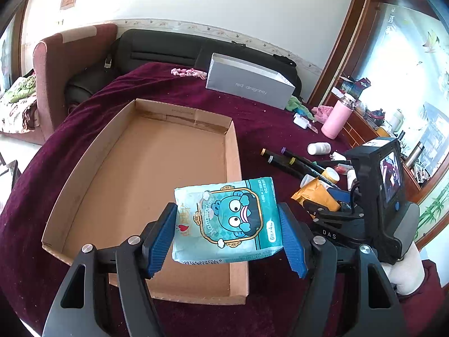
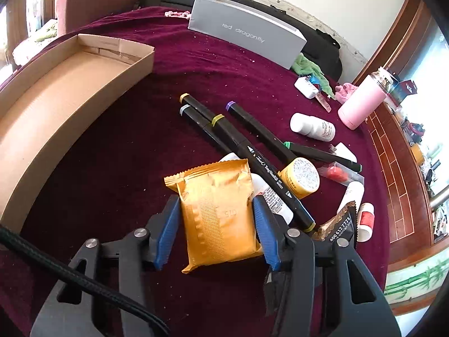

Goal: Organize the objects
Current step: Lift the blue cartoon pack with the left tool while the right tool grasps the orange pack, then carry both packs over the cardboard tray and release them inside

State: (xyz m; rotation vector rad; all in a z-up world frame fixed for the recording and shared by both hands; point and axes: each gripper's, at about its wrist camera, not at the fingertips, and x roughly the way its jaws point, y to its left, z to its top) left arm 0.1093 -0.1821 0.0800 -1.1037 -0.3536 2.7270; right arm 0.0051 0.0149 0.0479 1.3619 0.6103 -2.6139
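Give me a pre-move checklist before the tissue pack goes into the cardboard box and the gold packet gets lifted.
1. Left tool gripping the tissue pack: ok, both pads on its sides.
2. Tissue pack over the cardboard box: ok, above its near right corner.
3. Box floor free: ok, nothing in it.
4. Right tool around the gold packet: ok, packet between the pads.
5. Firm grip on the packet: cannot tell.
6. Markers clear of the packet: not ok, one lies against its right edge.
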